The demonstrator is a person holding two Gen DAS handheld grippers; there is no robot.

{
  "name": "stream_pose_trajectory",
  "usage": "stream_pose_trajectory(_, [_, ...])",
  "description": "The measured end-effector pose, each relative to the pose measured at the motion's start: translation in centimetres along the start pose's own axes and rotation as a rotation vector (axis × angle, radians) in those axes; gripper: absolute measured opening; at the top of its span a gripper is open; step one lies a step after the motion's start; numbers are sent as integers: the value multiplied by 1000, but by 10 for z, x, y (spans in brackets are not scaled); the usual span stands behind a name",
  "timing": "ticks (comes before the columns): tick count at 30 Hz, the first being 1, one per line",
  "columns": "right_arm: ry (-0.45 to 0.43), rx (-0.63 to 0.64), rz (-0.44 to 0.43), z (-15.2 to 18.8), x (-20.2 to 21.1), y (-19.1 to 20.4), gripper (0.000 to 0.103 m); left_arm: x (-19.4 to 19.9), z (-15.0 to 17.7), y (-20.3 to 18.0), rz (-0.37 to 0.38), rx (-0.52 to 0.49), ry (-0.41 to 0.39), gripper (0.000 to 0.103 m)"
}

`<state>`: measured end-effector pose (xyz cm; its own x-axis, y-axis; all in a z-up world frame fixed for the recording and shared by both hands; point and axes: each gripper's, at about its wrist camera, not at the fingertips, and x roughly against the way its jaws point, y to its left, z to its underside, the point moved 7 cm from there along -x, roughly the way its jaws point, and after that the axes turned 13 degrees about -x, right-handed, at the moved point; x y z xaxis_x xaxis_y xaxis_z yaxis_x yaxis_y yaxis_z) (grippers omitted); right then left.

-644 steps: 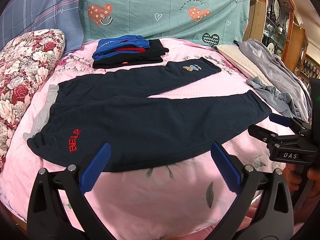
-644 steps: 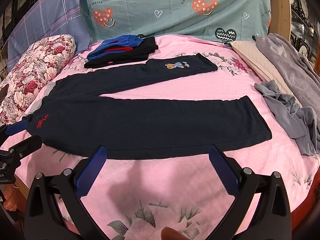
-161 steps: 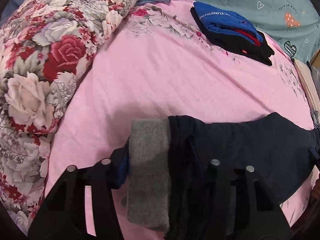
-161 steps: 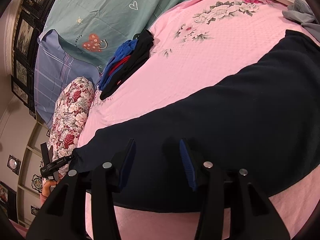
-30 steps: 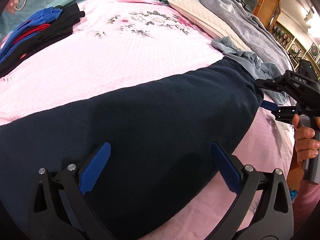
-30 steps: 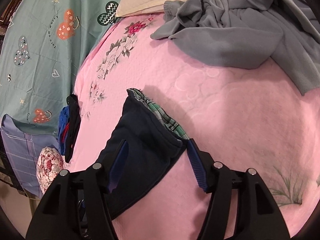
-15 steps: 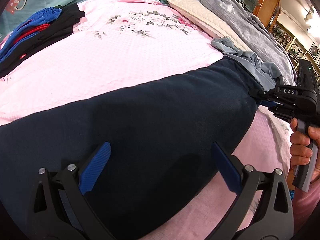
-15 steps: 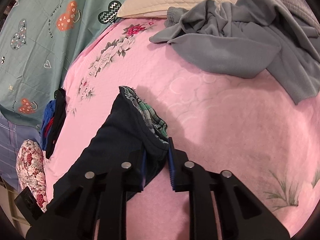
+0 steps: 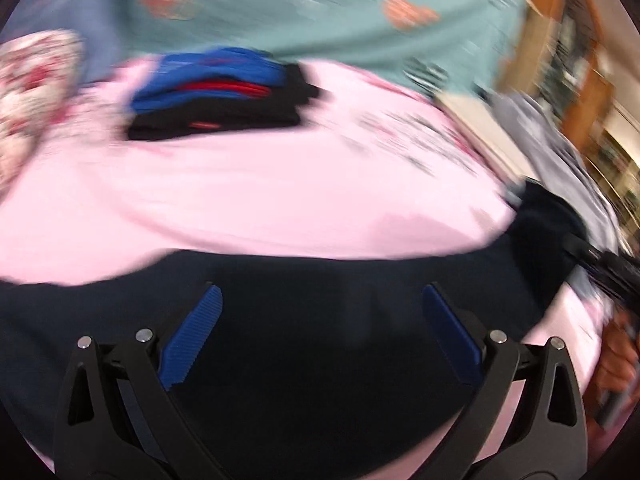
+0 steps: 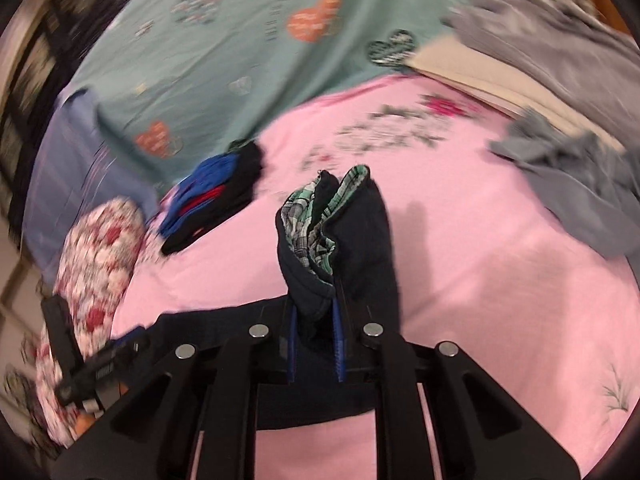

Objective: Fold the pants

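While the left gripper (image 9: pixel 320 332) hovers with fingers spread above the dark pants (image 9: pixel 340 320) on the pink bed (image 9: pixel 248 192), the right gripper (image 10: pixel 314 344) pinches their cuff (plaid lining showing), lifted off the bed.

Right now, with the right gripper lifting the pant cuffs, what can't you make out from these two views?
- Waistband end of the navy pants: cut off by the left wrist view's left edge.
- Printed text on the teal bedsheet: motion blur in both views.
- Right gripper fingertips: buried in the cuffs.
- Left gripper height above the pants: unclear, though its jaws are open.
- Grey garment: shape smeared by blur.
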<state>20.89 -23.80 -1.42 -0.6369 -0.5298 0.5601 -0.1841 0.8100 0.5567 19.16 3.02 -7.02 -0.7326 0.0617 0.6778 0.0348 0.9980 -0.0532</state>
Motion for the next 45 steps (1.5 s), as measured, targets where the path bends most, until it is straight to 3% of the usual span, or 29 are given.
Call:
stream_pose_trajectory(4, [67, 198, -34, 41, -30, 58, 15, 13, 22, 56, -49, 131, -4, 101])
stream_pose_trajectory(7, [144, 294, -43, 77, -56, 83, 15, 15, 39, 80, -41, 212, 0, 101])
stream_pose_trajectory(13, [243, 429, 19, 123, -89, 99, 15, 7, 47, 89, 30, 259, -9, 101])
stream_pose_trajectory(16, [292, 474, 7, 136, -90, 101, 32, 7, 45, 87, 50, 255, -19, 101])
stream_pose_trajectory(17, [312, 477, -32, 139, -86, 104, 45, 7, 45, 86, 58, 254, -21, 101])
stream_pose_trajectory(20, [354, 487, -174, 141, -63, 116, 48, 7, 46, 83, 66, 261, -23, 101])
stream_pose_trajectory(22, [317, 517, -174, 136, -53, 118, 50, 7, 46, 84, 68, 267, -24, 101])
stream_pose_trajectory(24, [271, 594, -116, 135, -53, 118, 50, 6, 46, 84, 70, 269, -22, 101])
stream_pose_trajectory(30, [247, 830, 1, 161, -75, 126, 50, 4, 46, 82, 76, 260, -12, 101])
stream_pose_trajectory(33, [294, 873, 38, 168, -88, 122, 49, 4, 47, 84, 77, 274, -12, 101])
stream_pose_trajectory(35, [285, 892, 71, 166, -91, 119, 36, 4, 48, 85, 84, 282, -13, 101])
stream_pose_trajectory(36, [276, 895, 88, 163, -92, 118, 24, 4, 48, 86, 85, 284, -13, 101])
stream_pose_trajectory(37, [281, 877, 87, 160, -91, 117, 18, 4, 48, 86, 87, 286, -15, 101])
stream_pose_trajectory(42, [195, 831, 39, 144, -68, 136, 15, 4, 47, 85, 88, 283, -18, 101])
stream_pose_trajectory(45, [240, 853, -20, 158, -65, 143, 15, 4, 47, 85, 90, 287, -17, 101])
